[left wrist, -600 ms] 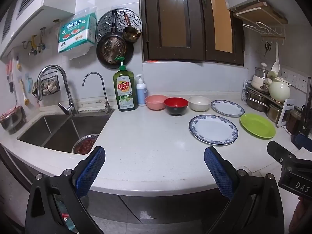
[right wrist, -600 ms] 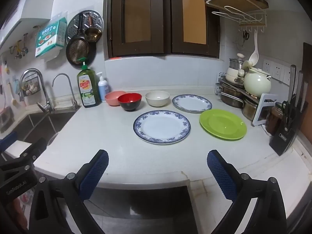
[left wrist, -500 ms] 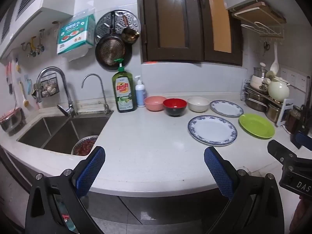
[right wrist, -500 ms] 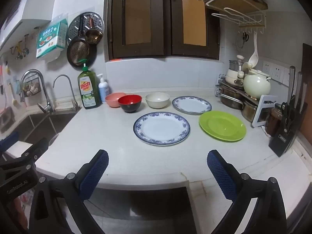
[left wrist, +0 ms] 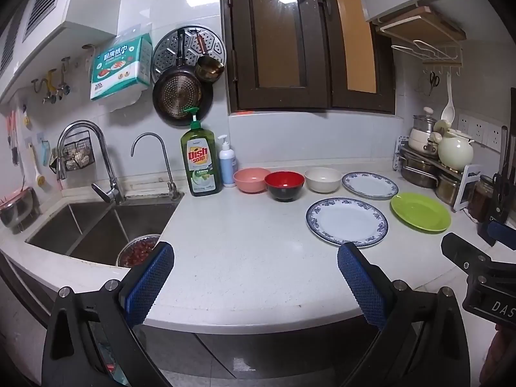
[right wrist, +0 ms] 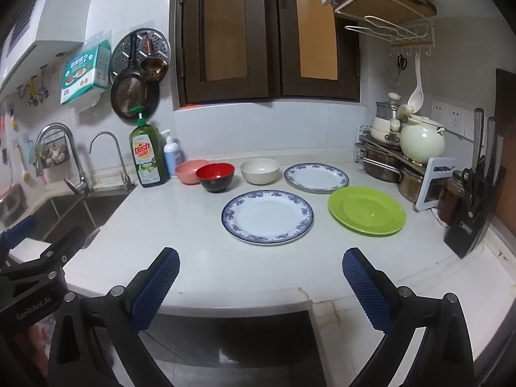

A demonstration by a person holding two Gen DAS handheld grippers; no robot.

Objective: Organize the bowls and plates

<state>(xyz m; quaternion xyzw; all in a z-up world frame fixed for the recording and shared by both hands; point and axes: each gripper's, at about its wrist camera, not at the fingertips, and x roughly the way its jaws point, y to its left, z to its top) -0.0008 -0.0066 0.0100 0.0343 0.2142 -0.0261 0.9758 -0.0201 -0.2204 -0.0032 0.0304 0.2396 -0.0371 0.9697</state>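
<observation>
A: Start at the left. What can you make out?

B: The sink (left wrist: 96, 225), partly cut off by the counter (left wrist: 245, 251) edge. A metal bowl (left wrist: 138, 251) of something reddish sits in it, half hidden behind the left gripper (left wrist: 254, 285); I cannot tell what the contents are.

A: And that gripper?

B: Jaws spread wide, nothing between them, held short of the counter's front edge.

A: Moving right?

B: A green dish soap bottle (left wrist: 201, 161), a small pump bottle (left wrist: 227, 164) just beside it, then three bowls in a row near the wall: pink bowl (left wrist: 251, 179), red bowl (left wrist: 284, 184) touching or overlapping it, white bowl (left wrist: 322, 179) standing apart.

A: The plates?

B: A small blue-rimmed plate (right wrist: 316, 177) beside the white bowl, a large blue-rimmed plate (right wrist: 267, 216) in front of it, a green plate (right wrist: 366, 209) to the right. All lie flat and separate.

A: The right gripper (right wrist: 259, 285)?

B: Also wide open and empty, before the counter edge. In the left wrist view only a piece of it shows at the frame's edge.

A: Far right?

B: Pots on a rack (right wrist: 387, 161) and a knife block (right wrist: 471, 216), crowded and partly cut off.
</observation>
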